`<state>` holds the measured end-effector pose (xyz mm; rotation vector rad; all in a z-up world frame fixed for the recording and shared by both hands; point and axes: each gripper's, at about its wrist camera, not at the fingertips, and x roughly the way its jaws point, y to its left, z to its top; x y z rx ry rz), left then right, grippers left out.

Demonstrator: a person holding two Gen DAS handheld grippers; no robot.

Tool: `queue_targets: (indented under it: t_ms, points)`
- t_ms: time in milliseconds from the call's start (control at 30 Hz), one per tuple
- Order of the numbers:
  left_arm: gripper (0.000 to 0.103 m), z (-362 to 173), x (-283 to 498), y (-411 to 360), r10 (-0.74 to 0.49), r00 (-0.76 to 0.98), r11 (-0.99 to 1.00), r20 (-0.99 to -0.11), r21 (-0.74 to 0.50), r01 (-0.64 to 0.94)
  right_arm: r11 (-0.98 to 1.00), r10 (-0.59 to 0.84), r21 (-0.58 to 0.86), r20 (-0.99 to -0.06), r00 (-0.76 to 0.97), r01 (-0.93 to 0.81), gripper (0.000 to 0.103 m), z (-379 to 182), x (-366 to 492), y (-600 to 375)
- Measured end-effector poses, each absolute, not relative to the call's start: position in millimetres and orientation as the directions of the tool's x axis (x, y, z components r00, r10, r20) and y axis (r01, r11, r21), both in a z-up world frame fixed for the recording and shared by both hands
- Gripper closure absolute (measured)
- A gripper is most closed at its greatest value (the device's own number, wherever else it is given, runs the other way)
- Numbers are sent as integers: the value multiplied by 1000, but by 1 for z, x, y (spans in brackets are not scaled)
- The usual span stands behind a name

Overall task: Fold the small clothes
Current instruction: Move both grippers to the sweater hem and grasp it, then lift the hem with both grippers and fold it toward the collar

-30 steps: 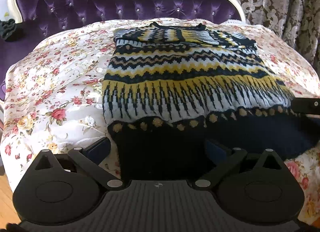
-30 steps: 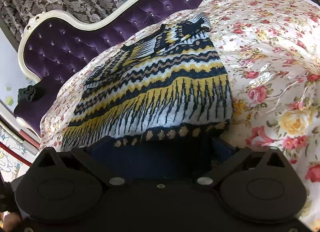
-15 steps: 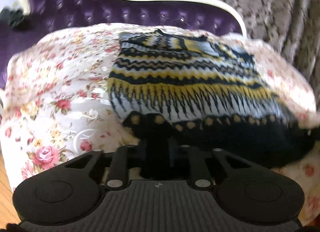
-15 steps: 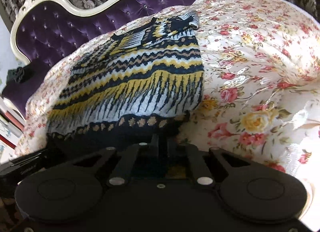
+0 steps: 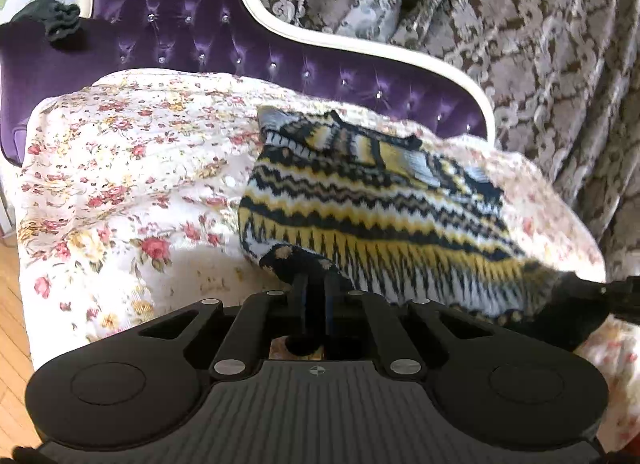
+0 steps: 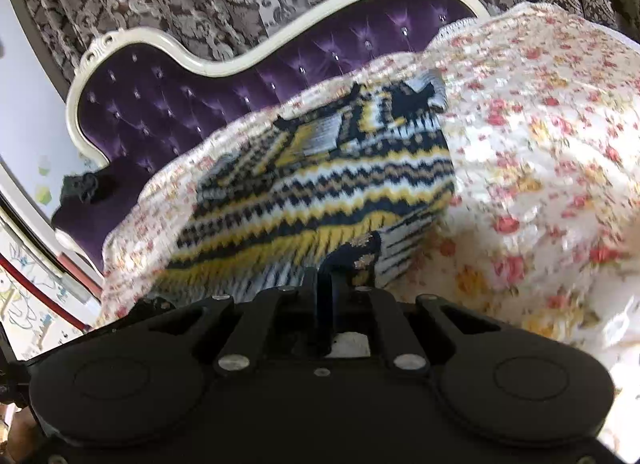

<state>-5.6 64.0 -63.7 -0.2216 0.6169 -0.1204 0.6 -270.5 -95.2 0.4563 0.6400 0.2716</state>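
Both tongs went from wide open to clamped in the last sec. Left tongs [image 5: 316, 284] now pinch the dark hem corner of the patterned sweater [image 5: 372, 216]; right tongs [image 6: 326, 276] grip the opposite hem corner. Hem has lifted off the floral bedspread [image 5: 120, 192], rest of sweater lies ahead of both tongs toward the purple headboard [image 5: 192, 40]. Reads as start of folding hem up to the neck. Hard to see: pad contact is buried in knit, right view is motion-blurred, hem between the tongs is cut off.
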Motion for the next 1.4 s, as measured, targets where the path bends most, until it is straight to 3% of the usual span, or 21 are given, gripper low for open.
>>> queue_targets:
  t_ms: [200, 467, 700, 933, 1067, 1267, 1333, 1400]
  points:
    - [96, -67, -2, 71, -192, 803, 963, -564, -266, 43, 852, 365, 518, -482, 796, -77, 89, -90, 0, -280]
    - [96, -69, -1, 73, -206, 788, 959, -580, -280, 44, 845, 368, 533, -514, 775, -48, 89, -98, 3, -285]
    - [96, -37, 21, 74, -257, 800, 954, -541, -277, 119, 824, 406, 559, -468, 785, -92, 89, -80, 20, -290]
    - [96, 22, 89, 75, -364, 814, 924, -453, -287, 253, 788, 454, 585, -339, 824, -194, 89, -24, 73, -297]
    - [98, 42, 142, 70, -340, 847, 936, -409, -237, 261, 818, 417, 535, -304, 857, -209, 89, -4, 118, -301]
    - [103, 37, 227, 62, -277, 877, 955, -392, -213, 207, 855, 366, 487, -319, 874, -180, 89, -10, 194, -303]
    - [103, 30, 248, 63, -247, 882, 965, -401, -185, 186, 868, 337, 472, -336, 880, -152, 97, -19, 222, -299]
    - [102, 18, 268, 64, -231, 876, 970, -423, -175, 171, 884, 315, 448, -367, 875, -131, 97, -29, 247, -298]
